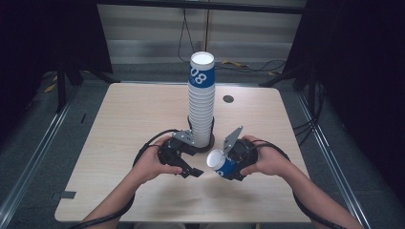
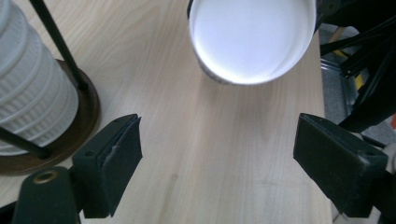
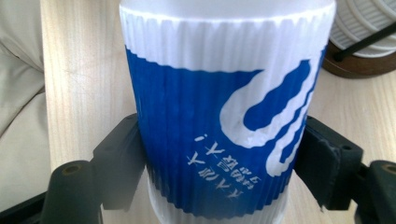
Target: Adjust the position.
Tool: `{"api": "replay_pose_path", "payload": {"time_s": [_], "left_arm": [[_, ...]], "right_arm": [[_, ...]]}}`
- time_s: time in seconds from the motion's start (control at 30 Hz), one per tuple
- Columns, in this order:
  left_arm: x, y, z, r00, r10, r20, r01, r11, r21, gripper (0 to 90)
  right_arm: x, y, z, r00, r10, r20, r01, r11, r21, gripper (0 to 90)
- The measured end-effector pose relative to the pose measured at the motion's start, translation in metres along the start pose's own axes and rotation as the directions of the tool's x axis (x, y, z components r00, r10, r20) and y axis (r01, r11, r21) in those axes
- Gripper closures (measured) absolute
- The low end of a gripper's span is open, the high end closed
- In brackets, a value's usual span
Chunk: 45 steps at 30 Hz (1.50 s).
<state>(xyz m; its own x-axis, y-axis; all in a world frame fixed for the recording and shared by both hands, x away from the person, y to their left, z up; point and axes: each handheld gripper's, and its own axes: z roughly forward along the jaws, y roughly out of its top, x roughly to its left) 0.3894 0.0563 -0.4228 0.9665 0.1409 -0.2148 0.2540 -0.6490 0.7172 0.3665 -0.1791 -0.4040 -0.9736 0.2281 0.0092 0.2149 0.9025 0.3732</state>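
A tall stack of white ribbed paper cups (image 1: 201,102), its top cup printed blue, stands in a dark round holder (image 1: 208,144) at the table's middle. My right gripper (image 1: 232,168) is shut on a single blue-and-white paper cup (image 1: 221,163), which lies tilted with its open mouth toward the left; both pads press on its ribbed wall (image 3: 210,130). My left gripper (image 1: 191,171) is open just left of that cup, nothing between its jaws. In the left gripper view the cup's white mouth (image 2: 252,37) faces the spread jaws, with the stack (image 2: 32,88) at the left.
The light wooden table (image 1: 129,119) has a small dark hole (image 1: 228,99) at the back right. The holder's thin black rods (image 2: 58,46) rise beside the stack. Cables lie on the floor beyond the table.
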Motion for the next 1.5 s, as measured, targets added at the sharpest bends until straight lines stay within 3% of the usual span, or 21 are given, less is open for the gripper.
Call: {"api": "replay_pose_path", "payload": {"time_s": [0.3,0.33,0.5,0.83,0.87,1.17,1.2,1.27,1.5], "left_arm": [[-0.004,0.005,-0.002,0.9998,0.016,0.014,-0.016,0.9998,0.009,15.1],[-0.004,0.006,-0.003,0.9996,0.022,0.016,-0.023,0.9993,0.029,15.1],[-0.004,0.007,0.0,0.9995,0.028,0.017,-0.028,0.9996,0.002,15.2],[-0.006,0.011,0.006,0.9988,0.043,0.021,-0.044,0.9989,0.017,15.6],[-0.007,0.011,0.008,0.999,0.037,0.027,-0.037,0.9993,0.001,15.6],[-0.006,0.008,0.006,0.9967,0.07,0.041,-0.069,0.9974,-0.021,28.1],[-0.006,0.008,0.005,0.9966,0.072,0.039,-0.072,0.9974,-0.006,28.1],[-0.006,0.006,0.005,0.9972,0.061,0.042,-0.06,0.9977,-0.03,28.5],[-0.005,0.003,0.004,0.9967,0.067,0.046,-0.066,0.9975,-0.025,29.4]], "right_arm": [[0.002,0.009,0.006,0.9994,-0.027,-0.02,0.027,0.999,0.022,23.6],[0.002,0.009,0.006,0.9994,-0.027,-0.02,0.027,0.999,0.022,23.6],[0.002,0.015,0.007,0.9988,-0.043,-0.021,0.044,0.999,0.027,23.6],[0.003,0.027,0.012,0.9972,-0.069,-0.03,0.069,0.997,0.019,23.5],[0.004,0.028,0.012,0.9968,-0.071,-0.036,0.072,0.997,0.015,23.5],[0.006,0.039,0.016,0.9949,-0.09,-0.046,0.09,0.996,0.0,23.5],[0.006,0.039,0.016,0.9949,-0.09,-0.046,0.09,0.996,0.0,23.5],[0.006,0.04,0.017,0.9957,-0.08,-0.046,0.08,0.997,0.001,23.6],[0.007,0.041,0.018,0.9942,-0.095,-0.051,0.095,0.996,0.0,24.0]]}}
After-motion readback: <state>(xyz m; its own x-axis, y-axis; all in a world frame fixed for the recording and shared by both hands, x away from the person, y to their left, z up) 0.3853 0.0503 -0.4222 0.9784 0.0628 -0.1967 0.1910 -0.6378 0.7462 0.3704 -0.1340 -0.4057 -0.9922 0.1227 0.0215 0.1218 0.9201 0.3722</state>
